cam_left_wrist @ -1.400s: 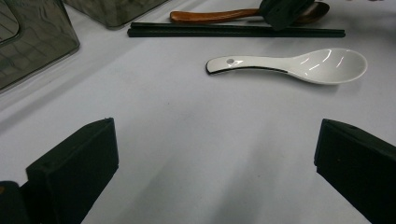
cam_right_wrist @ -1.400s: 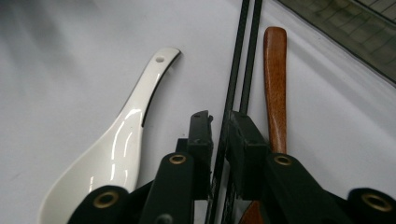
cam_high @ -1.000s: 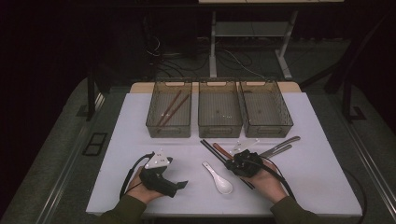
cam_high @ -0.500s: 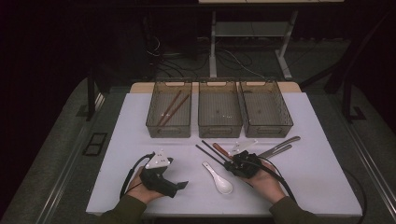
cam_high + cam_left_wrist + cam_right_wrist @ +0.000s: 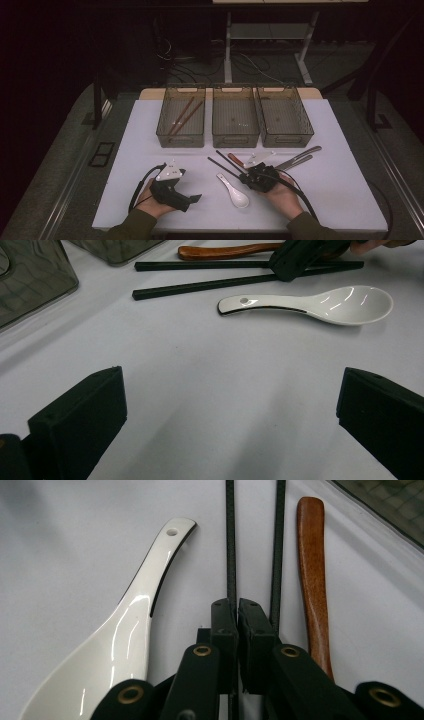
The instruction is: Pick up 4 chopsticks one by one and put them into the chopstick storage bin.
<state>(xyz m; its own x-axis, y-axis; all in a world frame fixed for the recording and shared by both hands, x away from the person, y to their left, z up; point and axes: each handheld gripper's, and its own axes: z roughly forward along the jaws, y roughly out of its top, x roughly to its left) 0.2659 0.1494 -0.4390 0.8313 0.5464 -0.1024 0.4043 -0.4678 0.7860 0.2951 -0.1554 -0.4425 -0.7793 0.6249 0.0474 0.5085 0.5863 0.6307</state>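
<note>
Two black chopsticks lie side by side at the table's front middle. My right gripper (image 5: 244,175) (image 5: 236,605) is shut on the one nearer the spoon, the held chopstick (image 5: 222,168) (image 5: 230,540) (image 5: 200,286). The other chopstick (image 5: 229,161) (image 5: 278,545) runs just beside the jaws, untouched. A white ceramic spoon (image 5: 234,189) (image 5: 115,645) (image 5: 320,300) lies left of them. My left gripper (image 5: 194,199) (image 5: 230,405) rests on the table at the front left, open, with bare tabletop between its fingers.
A wooden-handled utensil (image 5: 235,160) (image 5: 312,580) lies beside the chopsticks, and metal cutlery (image 5: 300,157) lies to the right. Three clear bins stand at the back: the left bin (image 5: 165,131) holds brown chopsticks, and beside it are the middle bin (image 5: 235,137) and right bin (image 5: 287,137).
The far end of the held chopstick has shifted slightly to the left. Both hands stay where they were.
</note>
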